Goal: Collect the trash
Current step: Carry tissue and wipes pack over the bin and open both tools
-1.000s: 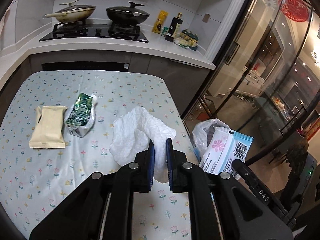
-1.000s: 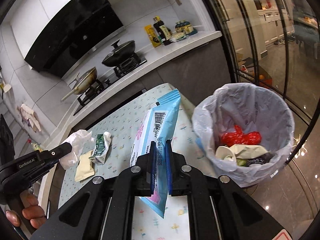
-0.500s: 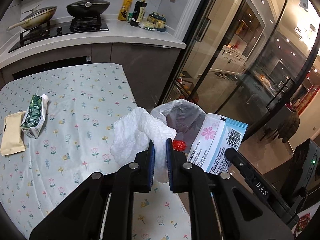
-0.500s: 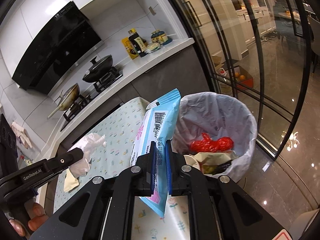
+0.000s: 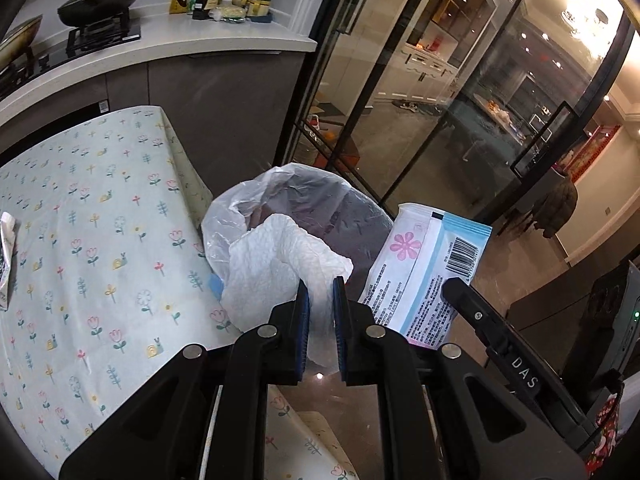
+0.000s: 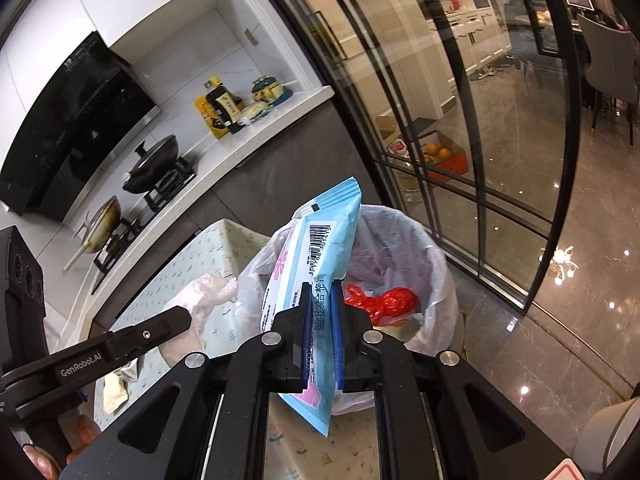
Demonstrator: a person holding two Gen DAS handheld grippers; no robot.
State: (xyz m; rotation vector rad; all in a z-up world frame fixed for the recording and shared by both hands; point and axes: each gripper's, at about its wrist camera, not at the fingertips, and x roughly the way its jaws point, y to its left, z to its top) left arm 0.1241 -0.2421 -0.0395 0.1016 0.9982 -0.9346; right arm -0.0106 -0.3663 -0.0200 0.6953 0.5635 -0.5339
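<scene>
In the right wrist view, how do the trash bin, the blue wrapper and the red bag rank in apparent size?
1. Trash bin, though partly hidden.
2. Blue wrapper; it is nearer the camera, so its true rank against the bin is unsure.
3. Red bag, clearly smallest.

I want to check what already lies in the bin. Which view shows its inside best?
The right wrist view: the white-lined round trash bin opens toward it, showing red crumpled plastic. In the left wrist view, white crumpled paper towel hides the inside.

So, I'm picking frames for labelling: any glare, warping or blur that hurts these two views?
Left wrist view: fisheye bends the glass doors, ceiling lights flare at top right, yet the paper towel is sharp. Right wrist view: lamp reflections dot the floor, the barcode on the blue packet stays legible.
</scene>
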